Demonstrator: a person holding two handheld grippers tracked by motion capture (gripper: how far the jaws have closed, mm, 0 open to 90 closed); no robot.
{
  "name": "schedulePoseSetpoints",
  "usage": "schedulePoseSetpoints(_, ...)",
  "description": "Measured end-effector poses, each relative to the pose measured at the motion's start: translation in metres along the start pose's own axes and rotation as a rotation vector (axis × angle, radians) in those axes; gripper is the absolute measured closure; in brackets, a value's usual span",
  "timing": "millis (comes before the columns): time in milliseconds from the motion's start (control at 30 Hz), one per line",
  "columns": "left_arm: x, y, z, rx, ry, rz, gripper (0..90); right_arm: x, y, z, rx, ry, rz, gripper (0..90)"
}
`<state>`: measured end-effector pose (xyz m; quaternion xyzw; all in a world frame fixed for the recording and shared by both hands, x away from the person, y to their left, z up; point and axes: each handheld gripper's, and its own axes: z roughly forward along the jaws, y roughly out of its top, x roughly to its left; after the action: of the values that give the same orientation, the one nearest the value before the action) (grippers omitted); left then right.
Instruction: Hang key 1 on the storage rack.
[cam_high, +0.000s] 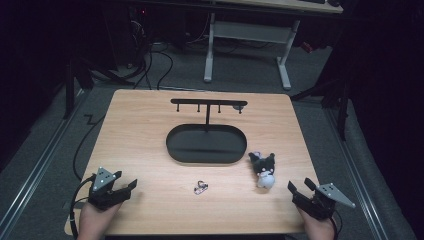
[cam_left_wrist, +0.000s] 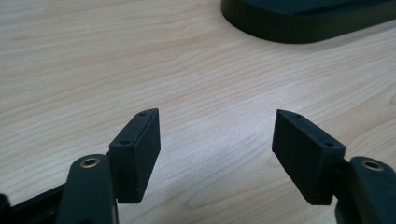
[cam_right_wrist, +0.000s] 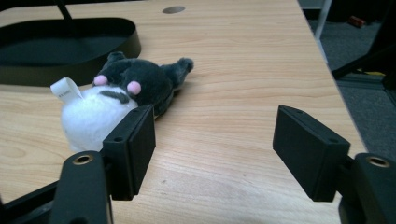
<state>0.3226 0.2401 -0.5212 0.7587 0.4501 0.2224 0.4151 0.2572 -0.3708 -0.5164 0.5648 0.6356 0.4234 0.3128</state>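
A small plush toy (cam_high: 263, 170), dark grey on top with a white round body, lies on the wooden table (cam_high: 150, 125) right of centre; the right gripper view has it (cam_right_wrist: 121, 88) just past the left jaw. My right gripper (cam_high: 301, 189) rests near the front right corner, open, nothing between its jaws (cam_right_wrist: 215, 140). At the front left my left gripper (cam_high: 125, 186) is open over bare wood (cam_left_wrist: 215, 144). A small metal keychain (cam_high: 201, 187) lies between the two, near the front. A black oval tray (cam_high: 235, 156) with a hook stand (cam_high: 207, 104) sits mid-table.
The tray's rim (cam_left_wrist: 299, 32) lies ahead of my left gripper, and its wall (cam_right_wrist: 126, 44) sits behind the plush toy. The table's right edge (cam_right_wrist: 336, 88) runs close beside my right gripper. A white desk frame (cam_high: 210, 50) stands on the floor beyond the table.
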Motion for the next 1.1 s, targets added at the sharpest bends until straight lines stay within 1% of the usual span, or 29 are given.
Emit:
schedulePoseSetpoints(33,-0.001,0.000,0.000,-0.006,-0.004,0.006,32.8,0.002,0.000,0.001,0.001,0.006,-0.020,31.1)
schedulePoseSetpoints(67,-0.003,0.000,0.000,-0.010,-0.005,0.015,32.8,0.002,0.000,0.001,0.001,0.006,-0.020,31.1)
schedulePoseSetpoints(100,-0.007,0.000,0.002,-0.007,-0.010,0.031,32.6,0.006,0.000,0.000,-0.012,0.011,-0.056,30.9)
schedulePoseSetpoints(133,-0.007,0.000,0.002,-0.007,-0.010,0.031,32.3,0.006,0.000,0.000,-0.012,0.011,-0.056,30.9)
schedulePoseSetpoints(167,-0.008,0.000,0.002,-0.004,-0.010,0.042,32.3,0.008,0.000,0.001,-0.016,0.029,-0.066,30.8)
schedulePoseSetpoints(267,-0.011,0.000,0.004,-0.005,-0.017,0.044,32.1,0.008,0.000,0.003,-0.009,0.032,-0.079,30.3)
schedulePoseSetpoints(433,-0.015,0.000,0.005,-0.010,-0.025,0.040,31.7,0.005,0.000,0.006,0.002,0.052,-0.071,29.9)
schedulePoseSetpoints(467,-0.015,0.000,0.005,-0.010,-0.028,0.035,31.6,0.003,0.001,0.006,0.008,0.062,-0.053,31.1)
schedulePoseSetpoints(500,-0.015,-0.001,0.005,-0.011,-0.030,0.031,31.6,0.003,0.001,0.006,0.008,0.062,-0.053,31.1)
schedulePoseSetpoints(533,-0.015,-0.001,0.005,-0.010,-0.031,0.028,31.7,0.001,0.002,0.007,0.009,0.059,-0.036,33.4)
schedulePoseSetpoints(567,-0.016,-0.001,0.005,-0.009,-0.030,0.030,31.7,0.001,0.002,0.007,0.009,0.059,-0.036,33.4)
schedulePoseSetpoints(667,-0.017,-0.002,0.004,-0.009,-0.033,0.032,31.7,0.001,0.003,0.008,0.004,0.032,-0.050,36.4)
schedulePoseSetpoints(700,-0.018,-0.002,0.004,-0.009,-0.034,0.034,31.7,0.001,0.004,0.008,0.008,0.031,-0.051,37.0)
schedulePoseSetpoints(733,-0.018,-0.002,0.004,-0.009,-0.034,0.037,31.7,0.002,0.005,0.010,0.012,0.027,-0.034,37.7)
schedulePoseSetpoints(800,-0.019,-0.002,0.003,-0.009,-0.038,0.040,31.7,0.003,0.005,0.011,0.024,0.024,-0.033,38.7)
schedulePoseSetpoints(900,-0.019,-0.002,0.003,-0.010,-0.041,0.044,31.7,0.005,0.006,0.013,0.034,0.021,-0.031,39.0)
schedulePoseSetpoints(933,-0.018,-0.002,0.003,-0.012,-0.042,0.044,31.6,0.007,0.008,0.014,0.054,0.022,-0.033,37.5)
schedulePoseSetpoints(1100,-0.020,-0.001,0.004,-0.018,-0.044,0.058,31.5,0.009,0.010,0.016,0.067,0.025,-0.038,35.2)
